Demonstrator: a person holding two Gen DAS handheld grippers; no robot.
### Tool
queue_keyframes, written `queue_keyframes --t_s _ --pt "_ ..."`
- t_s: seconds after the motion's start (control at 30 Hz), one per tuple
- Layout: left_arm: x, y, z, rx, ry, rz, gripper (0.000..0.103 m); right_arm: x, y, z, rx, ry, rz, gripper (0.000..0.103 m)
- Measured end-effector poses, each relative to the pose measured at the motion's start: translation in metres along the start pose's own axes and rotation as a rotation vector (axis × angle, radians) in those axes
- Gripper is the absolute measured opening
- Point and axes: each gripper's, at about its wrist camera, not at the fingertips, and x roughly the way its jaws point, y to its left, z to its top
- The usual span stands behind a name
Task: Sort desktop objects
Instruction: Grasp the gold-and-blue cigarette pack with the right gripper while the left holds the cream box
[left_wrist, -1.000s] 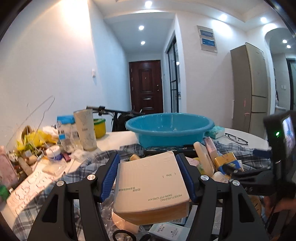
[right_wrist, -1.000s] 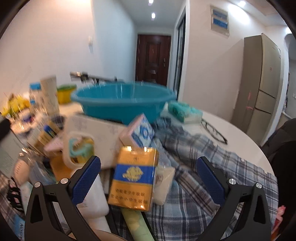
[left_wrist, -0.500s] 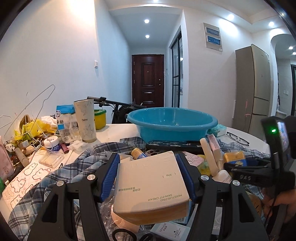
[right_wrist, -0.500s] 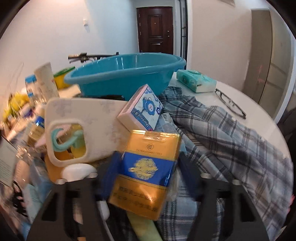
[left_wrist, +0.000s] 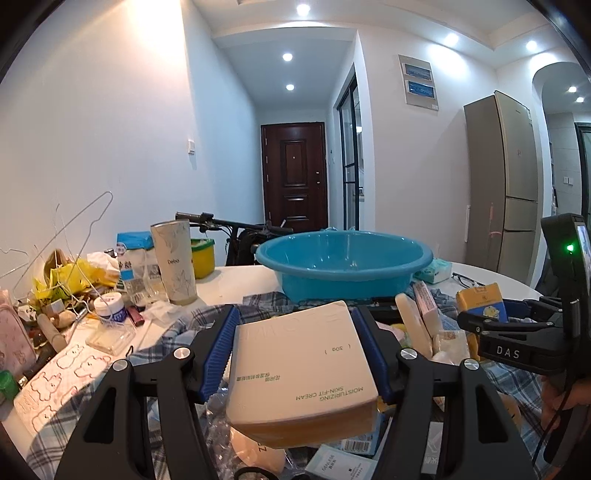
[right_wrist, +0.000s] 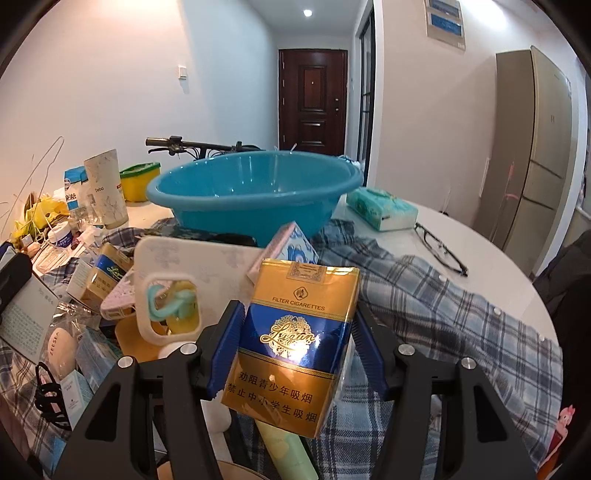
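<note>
My left gripper (left_wrist: 295, 312) is shut on a beige skin-cream box (left_wrist: 299, 369), held above the cluttered table. In the right wrist view my right gripper (right_wrist: 297, 308) is shut on a yellow and blue cigarette pack (right_wrist: 291, 339); its blue pads press both long sides and the pack is raised off the pile. The left wrist view shows the same pack (left_wrist: 480, 301) at the right, in the right gripper (left_wrist: 480, 317). A blue plastic basin (right_wrist: 255, 192) stands behind both grippers on the table, also seen in the left view as the basin (left_wrist: 343, 258).
A plaid shirt (right_wrist: 424, 295) covers the table's right half, with glasses (right_wrist: 439, 251) and a tissue pack (right_wrist: 380, 210) beyond it. A white phone case (right_wrist: 184, 269), small boxes and tubes lie left of the pack. A tumbler (left_wrist: 173, 262), jars and a wire hanger (left_wrist: 74, 225) crowd the far left.
My right gripper's jaws closed from wide open onto the cigarette pack and raised it a little off the pile. The left gripper kept its hold on the cream box.
</note>
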Motion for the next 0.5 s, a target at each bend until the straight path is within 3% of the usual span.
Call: queue_keyframes --t_s 0.3,0.5 --pt "0.006 0.014 0.026 0.014 -0.040 0.062 0.065 -0.012 0.000 0.017 0.000 -0.051 0.005 0.058" --pt "0.009 0.024 0.053 -0.002 -0.052 0.039 0.065 -0.034 0.000 0.044 -0.015 -0.133 -0.008 0.058"
